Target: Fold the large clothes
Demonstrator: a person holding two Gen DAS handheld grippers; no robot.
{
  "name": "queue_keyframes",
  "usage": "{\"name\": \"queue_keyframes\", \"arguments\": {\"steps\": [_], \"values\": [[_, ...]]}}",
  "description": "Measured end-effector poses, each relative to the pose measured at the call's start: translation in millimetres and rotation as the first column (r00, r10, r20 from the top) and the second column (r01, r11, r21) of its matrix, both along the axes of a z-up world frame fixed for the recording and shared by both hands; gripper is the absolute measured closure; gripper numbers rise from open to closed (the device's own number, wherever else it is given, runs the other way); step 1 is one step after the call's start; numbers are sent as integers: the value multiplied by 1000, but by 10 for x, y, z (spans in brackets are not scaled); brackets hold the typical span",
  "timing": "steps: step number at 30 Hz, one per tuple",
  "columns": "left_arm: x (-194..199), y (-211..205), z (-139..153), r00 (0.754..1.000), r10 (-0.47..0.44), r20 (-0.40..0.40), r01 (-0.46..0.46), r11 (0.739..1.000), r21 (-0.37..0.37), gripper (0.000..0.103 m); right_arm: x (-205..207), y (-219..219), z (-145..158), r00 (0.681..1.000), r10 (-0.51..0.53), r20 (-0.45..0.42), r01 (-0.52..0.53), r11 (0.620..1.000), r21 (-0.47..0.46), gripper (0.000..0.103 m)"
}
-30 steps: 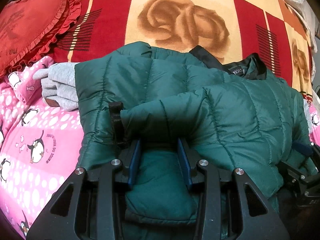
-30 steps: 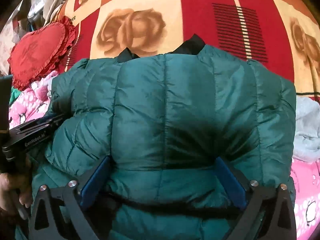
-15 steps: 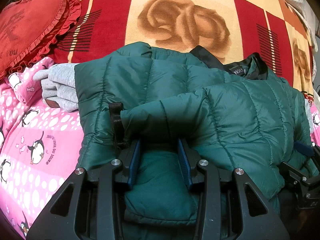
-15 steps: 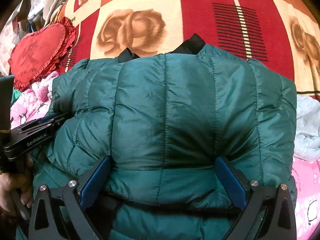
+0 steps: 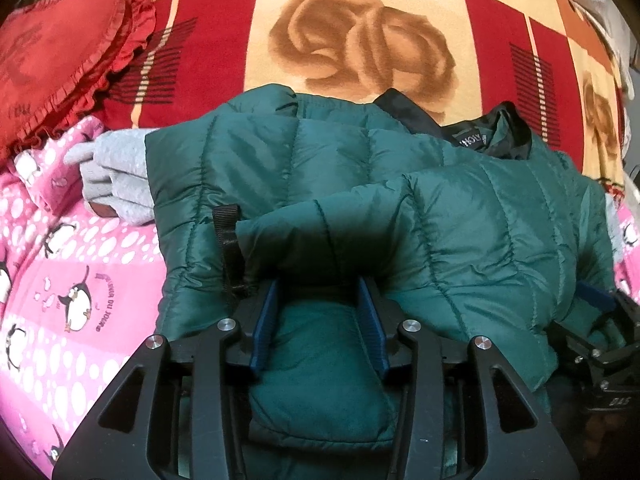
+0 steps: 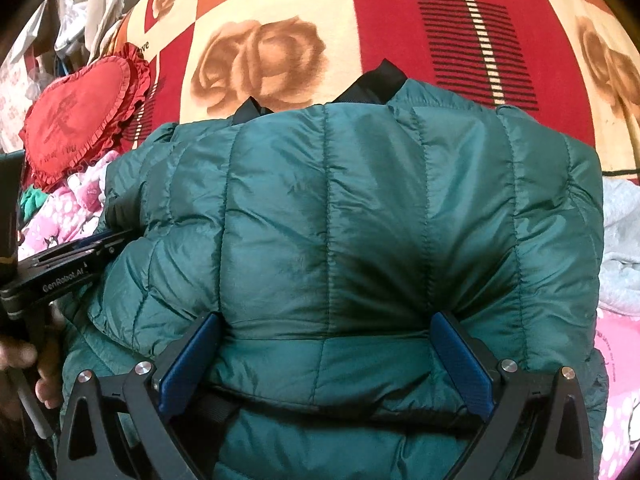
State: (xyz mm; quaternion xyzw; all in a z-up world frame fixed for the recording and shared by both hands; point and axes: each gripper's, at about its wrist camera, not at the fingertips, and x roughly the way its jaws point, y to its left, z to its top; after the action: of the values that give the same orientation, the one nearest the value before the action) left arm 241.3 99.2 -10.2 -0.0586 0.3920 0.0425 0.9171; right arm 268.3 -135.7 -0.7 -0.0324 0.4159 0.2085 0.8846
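A dark green quilted puffer jacket (image 5: pixel 400 200) lies folded over on the bed, with its black collar at the far side. My left gripper (image 5: pixel 320 300) is shut on a thick fold of the jacket at its near left edge. In the right wrist view the jacket (image 6: pixel 360 220) fills the frame. My right gripper (image 6: pixel 328 332) stands wide open with the jacket's near edge between its blue pads (image 6: pixel 192 360). The left gripper (image 6: pixel 68 272) shows at the left of that view, and the right gripper's body (image 5: pixel 600 344) shows at the right edge of the left wrist view.
A rose-patterned red and cream blanket (image 5: pixel 360 40) covers the bed beyond the jacket. A red heart cushion (image 5: pixel 60 60) lies at the far left. A grey garment (image 5: pixel 116 172) and pink penguin bedding (image 5: pixel 60 280) lie left of the jacket. More grey cloth (image 6: pixel 620 240) lies at the right.
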Motion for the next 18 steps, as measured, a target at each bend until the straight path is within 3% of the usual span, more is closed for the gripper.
{"name": "queue_keyframes", "arguments": {"steps": [7, 10, 12, 13, 15, 17, 18], "values": [[-22, -9, -16, 1000, 6, 17, -6, 1000, 28, 63, -12, -13, 19, 1000, -1, 3, 1, 1000, 5, 0], [56, -14, 18, 999, -6, -33, 7, 999, 42, 63, 17, 9, 57, 999, -1, -32, 0, 1000, -14, 0], [75, 6, 124, 996, -26, -86, 29, 999, 44, 63, 14, 25, 171, 998, 6, -65, -10, 998, -58, 1], [25, 40, 217, 995, -32, -96, 35, 999, 26, 63, -45, -17, 287, 999, -2, -41, 0, 998, -63, 1], [-144, 124, 411, 996, -50, -74, 49, 998, -25, 63, -202, -174, 506, 1000, -14, 27, 15, 999, -41, 1], [-367, 194, 567, 997, -55, -50, 54, 998, -26, 62, -337, -349, 625, 999, -29, 31, 31, 998, -46, 1], [-521, 235, 619, 997, -62, -45, 61, 998, -24, 54, -438, -459, 664, 999, -28, 19, 29, 998, -52, 1]]}}
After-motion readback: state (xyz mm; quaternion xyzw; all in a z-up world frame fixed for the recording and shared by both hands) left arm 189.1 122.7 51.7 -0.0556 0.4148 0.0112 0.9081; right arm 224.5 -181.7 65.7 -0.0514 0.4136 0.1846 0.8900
